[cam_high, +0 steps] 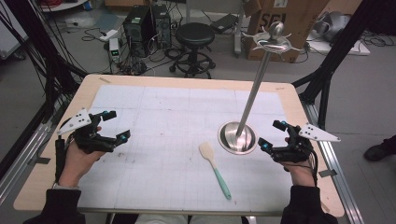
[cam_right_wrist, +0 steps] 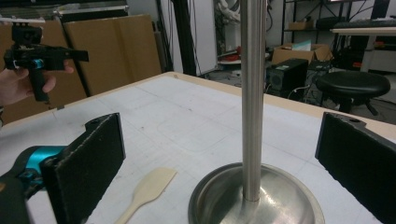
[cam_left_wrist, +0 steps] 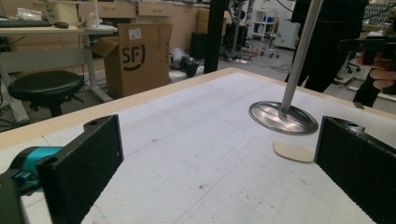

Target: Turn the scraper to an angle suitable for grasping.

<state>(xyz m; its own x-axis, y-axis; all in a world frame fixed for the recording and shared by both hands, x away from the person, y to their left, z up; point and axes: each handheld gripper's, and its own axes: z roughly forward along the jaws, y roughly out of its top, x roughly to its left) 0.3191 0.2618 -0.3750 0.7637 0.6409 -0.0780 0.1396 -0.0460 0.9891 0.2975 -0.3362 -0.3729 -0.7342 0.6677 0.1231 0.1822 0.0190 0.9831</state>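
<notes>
Spatula (cam_high: pixel 214 161) flat on table mat (cam_high: pixel 163 140), blade toward stand, green handle toward person; lies ahead-left of right gripper (cam_high: pixel 273 135), near, not touching. Steel stand (cam_high: pixel 238 136) round base just beyond blade, pole directly before right jaws. Right jaws wide apart, empty. Left gripper (cam_high: pixel 114 125) well apart from spatula, jaws spread, empty

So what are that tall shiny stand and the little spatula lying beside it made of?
The tall silver stand with a round dished base looks like polished metal, probably stainless steel: its pole and base mirror the room's light. The small spatula has a pale beige blade that looks like wood or bamboo, matte and unreflective, and a mint-green handle, likely silicone or plastic; the pictures leave that open.
</notes>
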